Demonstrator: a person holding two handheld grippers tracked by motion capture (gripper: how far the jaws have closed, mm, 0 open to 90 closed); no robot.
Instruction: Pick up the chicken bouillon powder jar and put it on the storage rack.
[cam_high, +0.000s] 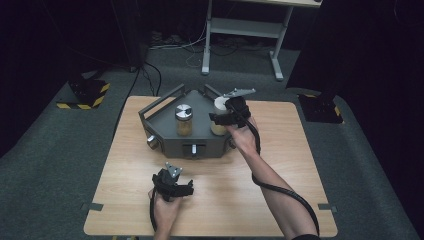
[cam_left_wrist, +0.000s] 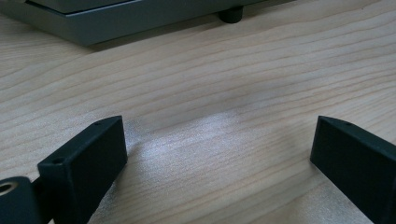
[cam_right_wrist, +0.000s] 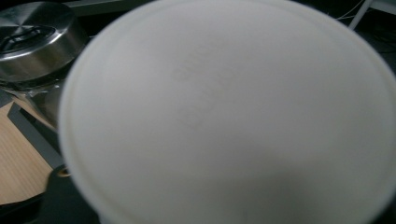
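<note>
A grey multi-sided tray (cam_high: 165, 119) stands at the back of the wooden table (cam_high: 300, 150). Two jars stand in it: one with a metal lid (cam_high: 183, 120) and one with a white lid (cam_high: 219, 106). My right gripper (cam_high: 223, 118) is right up against the white-lidded jar, and its jaws are hidden. In the right gripper view the white lid (cam_right_wrist: 229, 112) looms blurred and very close, with the metal-lidded jar (cam_right_wrist: 32, 37) beside it. My left gripper (cam_high: 172, 184) rests near the table's front. It stands open (cam_left_wrist: 217, 140) over bare wood with nothing between its fingers.
The tray (cam_left_wrist: 93, 23) has raised rails at the back, with a knob (cam_high: 152, 143) and a handle (cam_high: 194, 149) on its front faces. Behind the table stand a white desk frame (cam_high: 245, 30) and black-and-yellow floor bases (cam_high: 85, 95). Cables trail from both grippers.
</note>
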